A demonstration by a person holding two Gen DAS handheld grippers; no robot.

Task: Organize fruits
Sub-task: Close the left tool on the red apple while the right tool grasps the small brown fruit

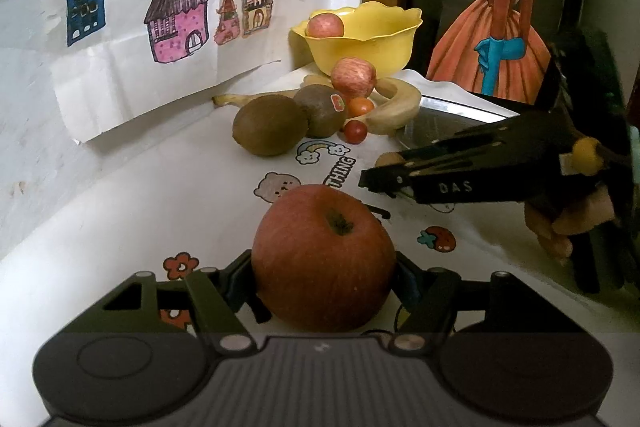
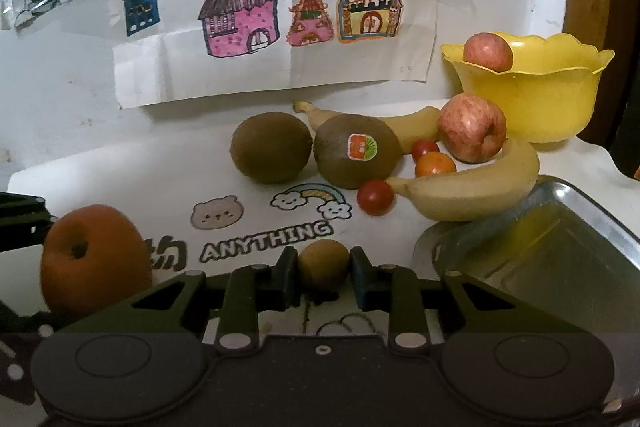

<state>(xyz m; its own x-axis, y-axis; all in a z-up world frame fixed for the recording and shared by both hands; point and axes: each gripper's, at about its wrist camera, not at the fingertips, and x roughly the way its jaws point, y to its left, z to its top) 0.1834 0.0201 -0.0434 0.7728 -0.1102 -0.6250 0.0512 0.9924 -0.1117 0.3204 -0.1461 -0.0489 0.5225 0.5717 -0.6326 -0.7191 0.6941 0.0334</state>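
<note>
Two grips: your left gripper (image 1: 324, 283) has its fingers clamped on the apple (image 1: 323, 259), your right gripper (image 2: 323, 277) pinches a small kiwi (image 2: 323, 264) above the bench (image 2: 120, 187).

The left hand-held gripper (image 1: 324, 267) is clamped around a large apple (image 1: 323, 259), while the right hand-held gripper (image 2: 323, 267) is closed on a small brown fruit (image 2: 323, 264).

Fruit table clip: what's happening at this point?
A person holds a tool in each hand. The left tool is shut on a large red apple; the right tool is shut on a small round brown fruit. One pinkish apple already sits in the yellow scalloped bowl; kiwis, bananas and small tomatoes still lie on the white printed mat.
</note>
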